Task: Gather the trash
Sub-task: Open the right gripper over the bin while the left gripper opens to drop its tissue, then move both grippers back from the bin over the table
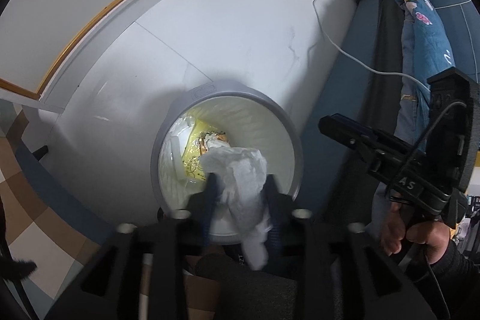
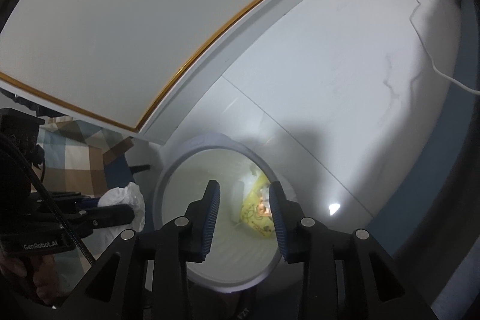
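Note:
A round grey-rimmed waste bin [image 1: 288, 122] with a white liner stands on the white floor, directly under both grippers. Inside lie a yellow wrapper [image 1: 195, 158] and other scraps. My left gripper [image 1: 241, 182] hangs over the bin's near rim, jaws parted. A crumpled white tissue [image 1: 243, 170] sits loosely between them, blurred, its tail hanging towards the camera. In the right wrist view the tissue [image 2: 126, 197] shows beside the left gripper [image 2: 126, 209], just left of the bin's rim [image 2: 168, 170]. My right gripper [image 2: 244, 191] is open and empty above the bin's mouth, with the yellow wrapper [image 2: 255, 215] seen between its fingers.
A white cabinet with gold trim [image 1: 75, 35] stands behind the bin. A white cable [image 1: 345, 50] trails across the floor. Blue floral cloth [image 1: 426, 29] hangs at the right, and a checked rug [image 1: 30, 200] lies at the left. A hand [image 1: 420, 236] holds the right gripper's handle.

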